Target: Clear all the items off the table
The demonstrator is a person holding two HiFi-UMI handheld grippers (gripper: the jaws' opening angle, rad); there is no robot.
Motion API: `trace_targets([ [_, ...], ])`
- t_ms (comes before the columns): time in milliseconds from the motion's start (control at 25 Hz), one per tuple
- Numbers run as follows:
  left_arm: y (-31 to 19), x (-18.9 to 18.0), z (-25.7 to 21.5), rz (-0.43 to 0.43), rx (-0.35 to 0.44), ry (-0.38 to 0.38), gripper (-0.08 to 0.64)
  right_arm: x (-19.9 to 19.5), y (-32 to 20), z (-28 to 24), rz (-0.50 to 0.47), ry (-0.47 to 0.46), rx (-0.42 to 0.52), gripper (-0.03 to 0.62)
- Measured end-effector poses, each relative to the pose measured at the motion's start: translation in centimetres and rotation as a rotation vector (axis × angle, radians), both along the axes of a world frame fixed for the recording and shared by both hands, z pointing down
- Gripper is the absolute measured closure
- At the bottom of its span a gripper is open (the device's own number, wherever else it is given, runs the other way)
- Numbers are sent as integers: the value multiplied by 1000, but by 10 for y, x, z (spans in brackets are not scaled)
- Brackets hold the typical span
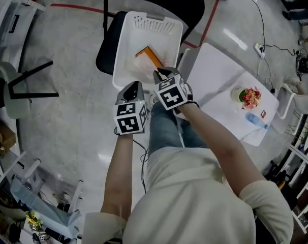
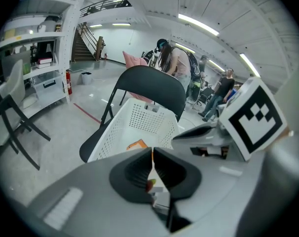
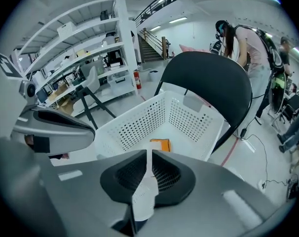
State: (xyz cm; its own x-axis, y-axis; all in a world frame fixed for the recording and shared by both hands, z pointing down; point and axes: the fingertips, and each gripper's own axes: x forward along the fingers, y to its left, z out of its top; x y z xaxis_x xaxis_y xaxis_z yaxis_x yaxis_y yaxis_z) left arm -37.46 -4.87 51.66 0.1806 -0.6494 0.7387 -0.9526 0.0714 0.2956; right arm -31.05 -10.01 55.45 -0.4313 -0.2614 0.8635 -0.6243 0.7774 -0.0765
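- Above the near rim of a white basket (image 1: 122, 44), in the head view, both tongs hang side by side and point steeply down. The left tongs (image 2: 152, 152) sit at 9 o'clock of the right tongs (image 3: 148, 154), and their marker cubes are just beside each other.
- Left tongs: the pads are closed together, with only a thin pale seam between them. I can make out no item clamped there.
- Right tongs: these too are drawn together, pad on pad. A pale sliver in the seam widens below the pads; I cannot tell whether it is a slip of something or the basket seen through the gap.
- The basket rests on the seat of a black chair (image 1: 159, 1), at 12 o'clock of the person. A flat orange packet (image 1: 149, 56) lies on the basket's bottom.
- The white tabletop (image 1: 215, 72) stands at 2 o'clock of the tongs, just beside the chair.
- Toward the tabletop's 3 o'clock end sits a round bowl (image 1: 249, 96) filled with something red and pink.
- At 5 o'clock of the bowl is a pale-blue bottle (image 1: 256, 120). A small red thing (image 1: 263, 114) lies just beside it, too small to name.
- A red tape line (image 1: 72, 6) crosses the grey floor (image 1: 67, 50) at 10 o'clock of the basket, and a black cable (image 1: 260, 19) runs past the tabletop's far side.
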Motion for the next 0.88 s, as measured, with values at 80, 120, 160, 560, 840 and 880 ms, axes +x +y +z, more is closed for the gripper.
trace_targets([
  [80,-1,2,-3,6,2,-2,545,4,1,-4,11,4,7,583],
  [120,-1,3,-4,9,2,-4,545,6,1,-6,15,6,12,592],
  [160,-1,4,-5,12,2,-6,546,8,1,-9,16,7,16,592],
  [560,-1,21,-21,53,18,-16,549,25,9,-39,35,-16,53,594],
  [840,-5,33,-37,75,45,5,551,37,18,-55,60,-52,50,594],
  [880,-6,34,-40,77,51,5,551,39,18,-57,62,-54,51,594],
])
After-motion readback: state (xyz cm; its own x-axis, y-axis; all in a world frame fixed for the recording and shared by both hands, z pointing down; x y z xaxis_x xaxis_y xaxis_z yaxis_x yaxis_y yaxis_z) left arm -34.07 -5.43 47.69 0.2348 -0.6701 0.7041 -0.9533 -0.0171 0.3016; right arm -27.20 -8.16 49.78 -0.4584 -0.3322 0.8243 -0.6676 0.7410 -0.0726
